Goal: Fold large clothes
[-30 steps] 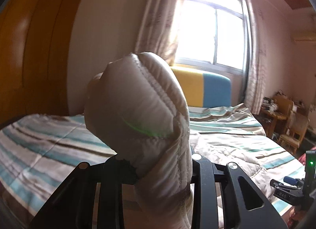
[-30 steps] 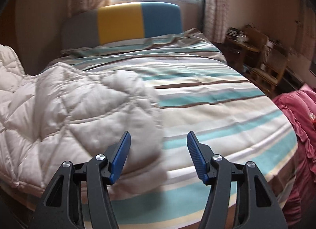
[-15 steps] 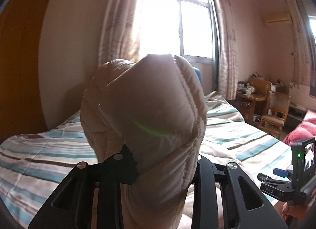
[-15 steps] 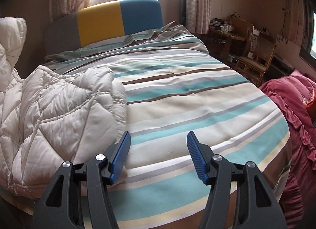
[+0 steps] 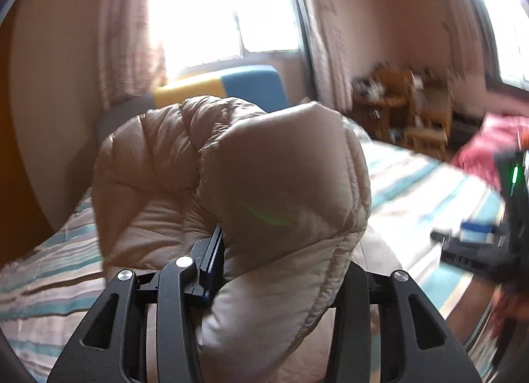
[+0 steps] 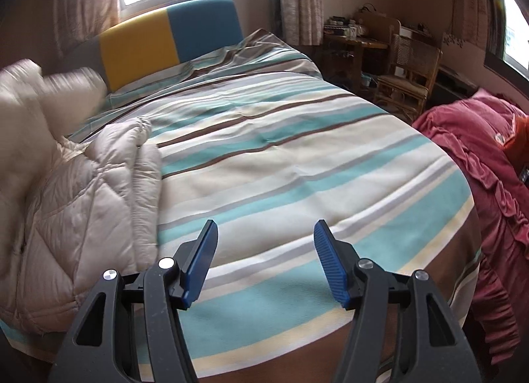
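Note:
A beige quilted down jacket (image 5: 264, 184) fills the middle of the left wrist view. My left gripper (image 5: 281, 270) is shut on a thick fold of it and holds it raised above the striped bed (image 5: 413, 184). In the right wrist view the rest of the jacket (image 6: 82, 201) lies bunched on the bed's left side, its lifted part blurred at the far left. My right gripper (image 6: 264, 260) is open and empty over the bed's near edge, to the right of the jacket. It also shows blurred in the left wrist view (image 5: 479, 237).
The striped bedspread (image 6: 281, 168) covers the bed. A yellow and blue headboard (image 6: 165, 39) stands under the window. A red blanket (image 6: 479, 184) lies heaped at the right. A wooden desk and chair (image 6: 406, 65) stand beyond the bed's right side.
My left gripper has swung right with the jacket fold in it. My right gripper has shifted right, away from the jacket, still open.

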A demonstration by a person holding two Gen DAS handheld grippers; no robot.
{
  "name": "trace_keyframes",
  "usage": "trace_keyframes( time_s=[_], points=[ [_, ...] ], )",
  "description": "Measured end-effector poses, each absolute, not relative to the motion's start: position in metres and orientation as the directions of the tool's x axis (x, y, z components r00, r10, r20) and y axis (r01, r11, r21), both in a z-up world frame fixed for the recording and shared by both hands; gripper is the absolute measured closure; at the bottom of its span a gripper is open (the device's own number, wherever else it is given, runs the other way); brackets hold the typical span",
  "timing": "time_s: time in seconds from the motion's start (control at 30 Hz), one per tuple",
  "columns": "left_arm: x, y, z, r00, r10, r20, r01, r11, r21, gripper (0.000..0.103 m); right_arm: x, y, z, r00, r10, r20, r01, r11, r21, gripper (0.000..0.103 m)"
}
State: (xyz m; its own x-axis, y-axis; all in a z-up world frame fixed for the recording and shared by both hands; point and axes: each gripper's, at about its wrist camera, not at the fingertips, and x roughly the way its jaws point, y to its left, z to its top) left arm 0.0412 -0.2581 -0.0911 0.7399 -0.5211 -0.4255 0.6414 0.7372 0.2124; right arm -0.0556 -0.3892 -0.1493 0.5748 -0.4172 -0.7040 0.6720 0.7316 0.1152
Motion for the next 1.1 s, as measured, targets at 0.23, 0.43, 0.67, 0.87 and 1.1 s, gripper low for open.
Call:
trace_keyframes(
  time_s=[0.23, 0.43, 0.67, 0.87, 1.1],
  points=[
    [0.035, -0.277, -0.132, 0.724, -0.517, -0.457, 0.673, 0.675, 0.301, 0.055, -0.061, -0.395, -0.153, 0.577, -0.404, -0.71, 0.676, 0.724, 0.138, 0.042],
    [0.019, -0.271, -0.135, 0.671, -0.585, -0.455, 0.734, 0.609, 0.3, 0.013, -0.063, -0.394, -0.149, 0.588, -0.394, -0.707, 0.667, 0.73, 0.148, 0.041],
    [0.002, -0.214, -0.089, 0.624, -0.684, -0.377, 0.766, 0.631, 0.124, 0.01, -0.057, -0.386, -0.126, 0.629, -0.396, -0.669, 0.638, 0.754, 0.153, 0.041],
    [0.062, -0.132, -0.061, 0.762, -0.541, -0.354, 0.544, 0.833, -0.101, 0.01, -0.043, -0.37, -0.096, 0.678, -0.386, -0.625, 0.589, 0.795, 0.148, 0.041],
    [0.19, -0.048, -0.084, 0.825, -0.247, -0.508, 0.088, 0.945, -0.315, 0.037, -0.009, -0.347, -0.044, 0.772, -0.345, -0.534, 0.49, 0.858, 0.155, 0.041]
  ],
)
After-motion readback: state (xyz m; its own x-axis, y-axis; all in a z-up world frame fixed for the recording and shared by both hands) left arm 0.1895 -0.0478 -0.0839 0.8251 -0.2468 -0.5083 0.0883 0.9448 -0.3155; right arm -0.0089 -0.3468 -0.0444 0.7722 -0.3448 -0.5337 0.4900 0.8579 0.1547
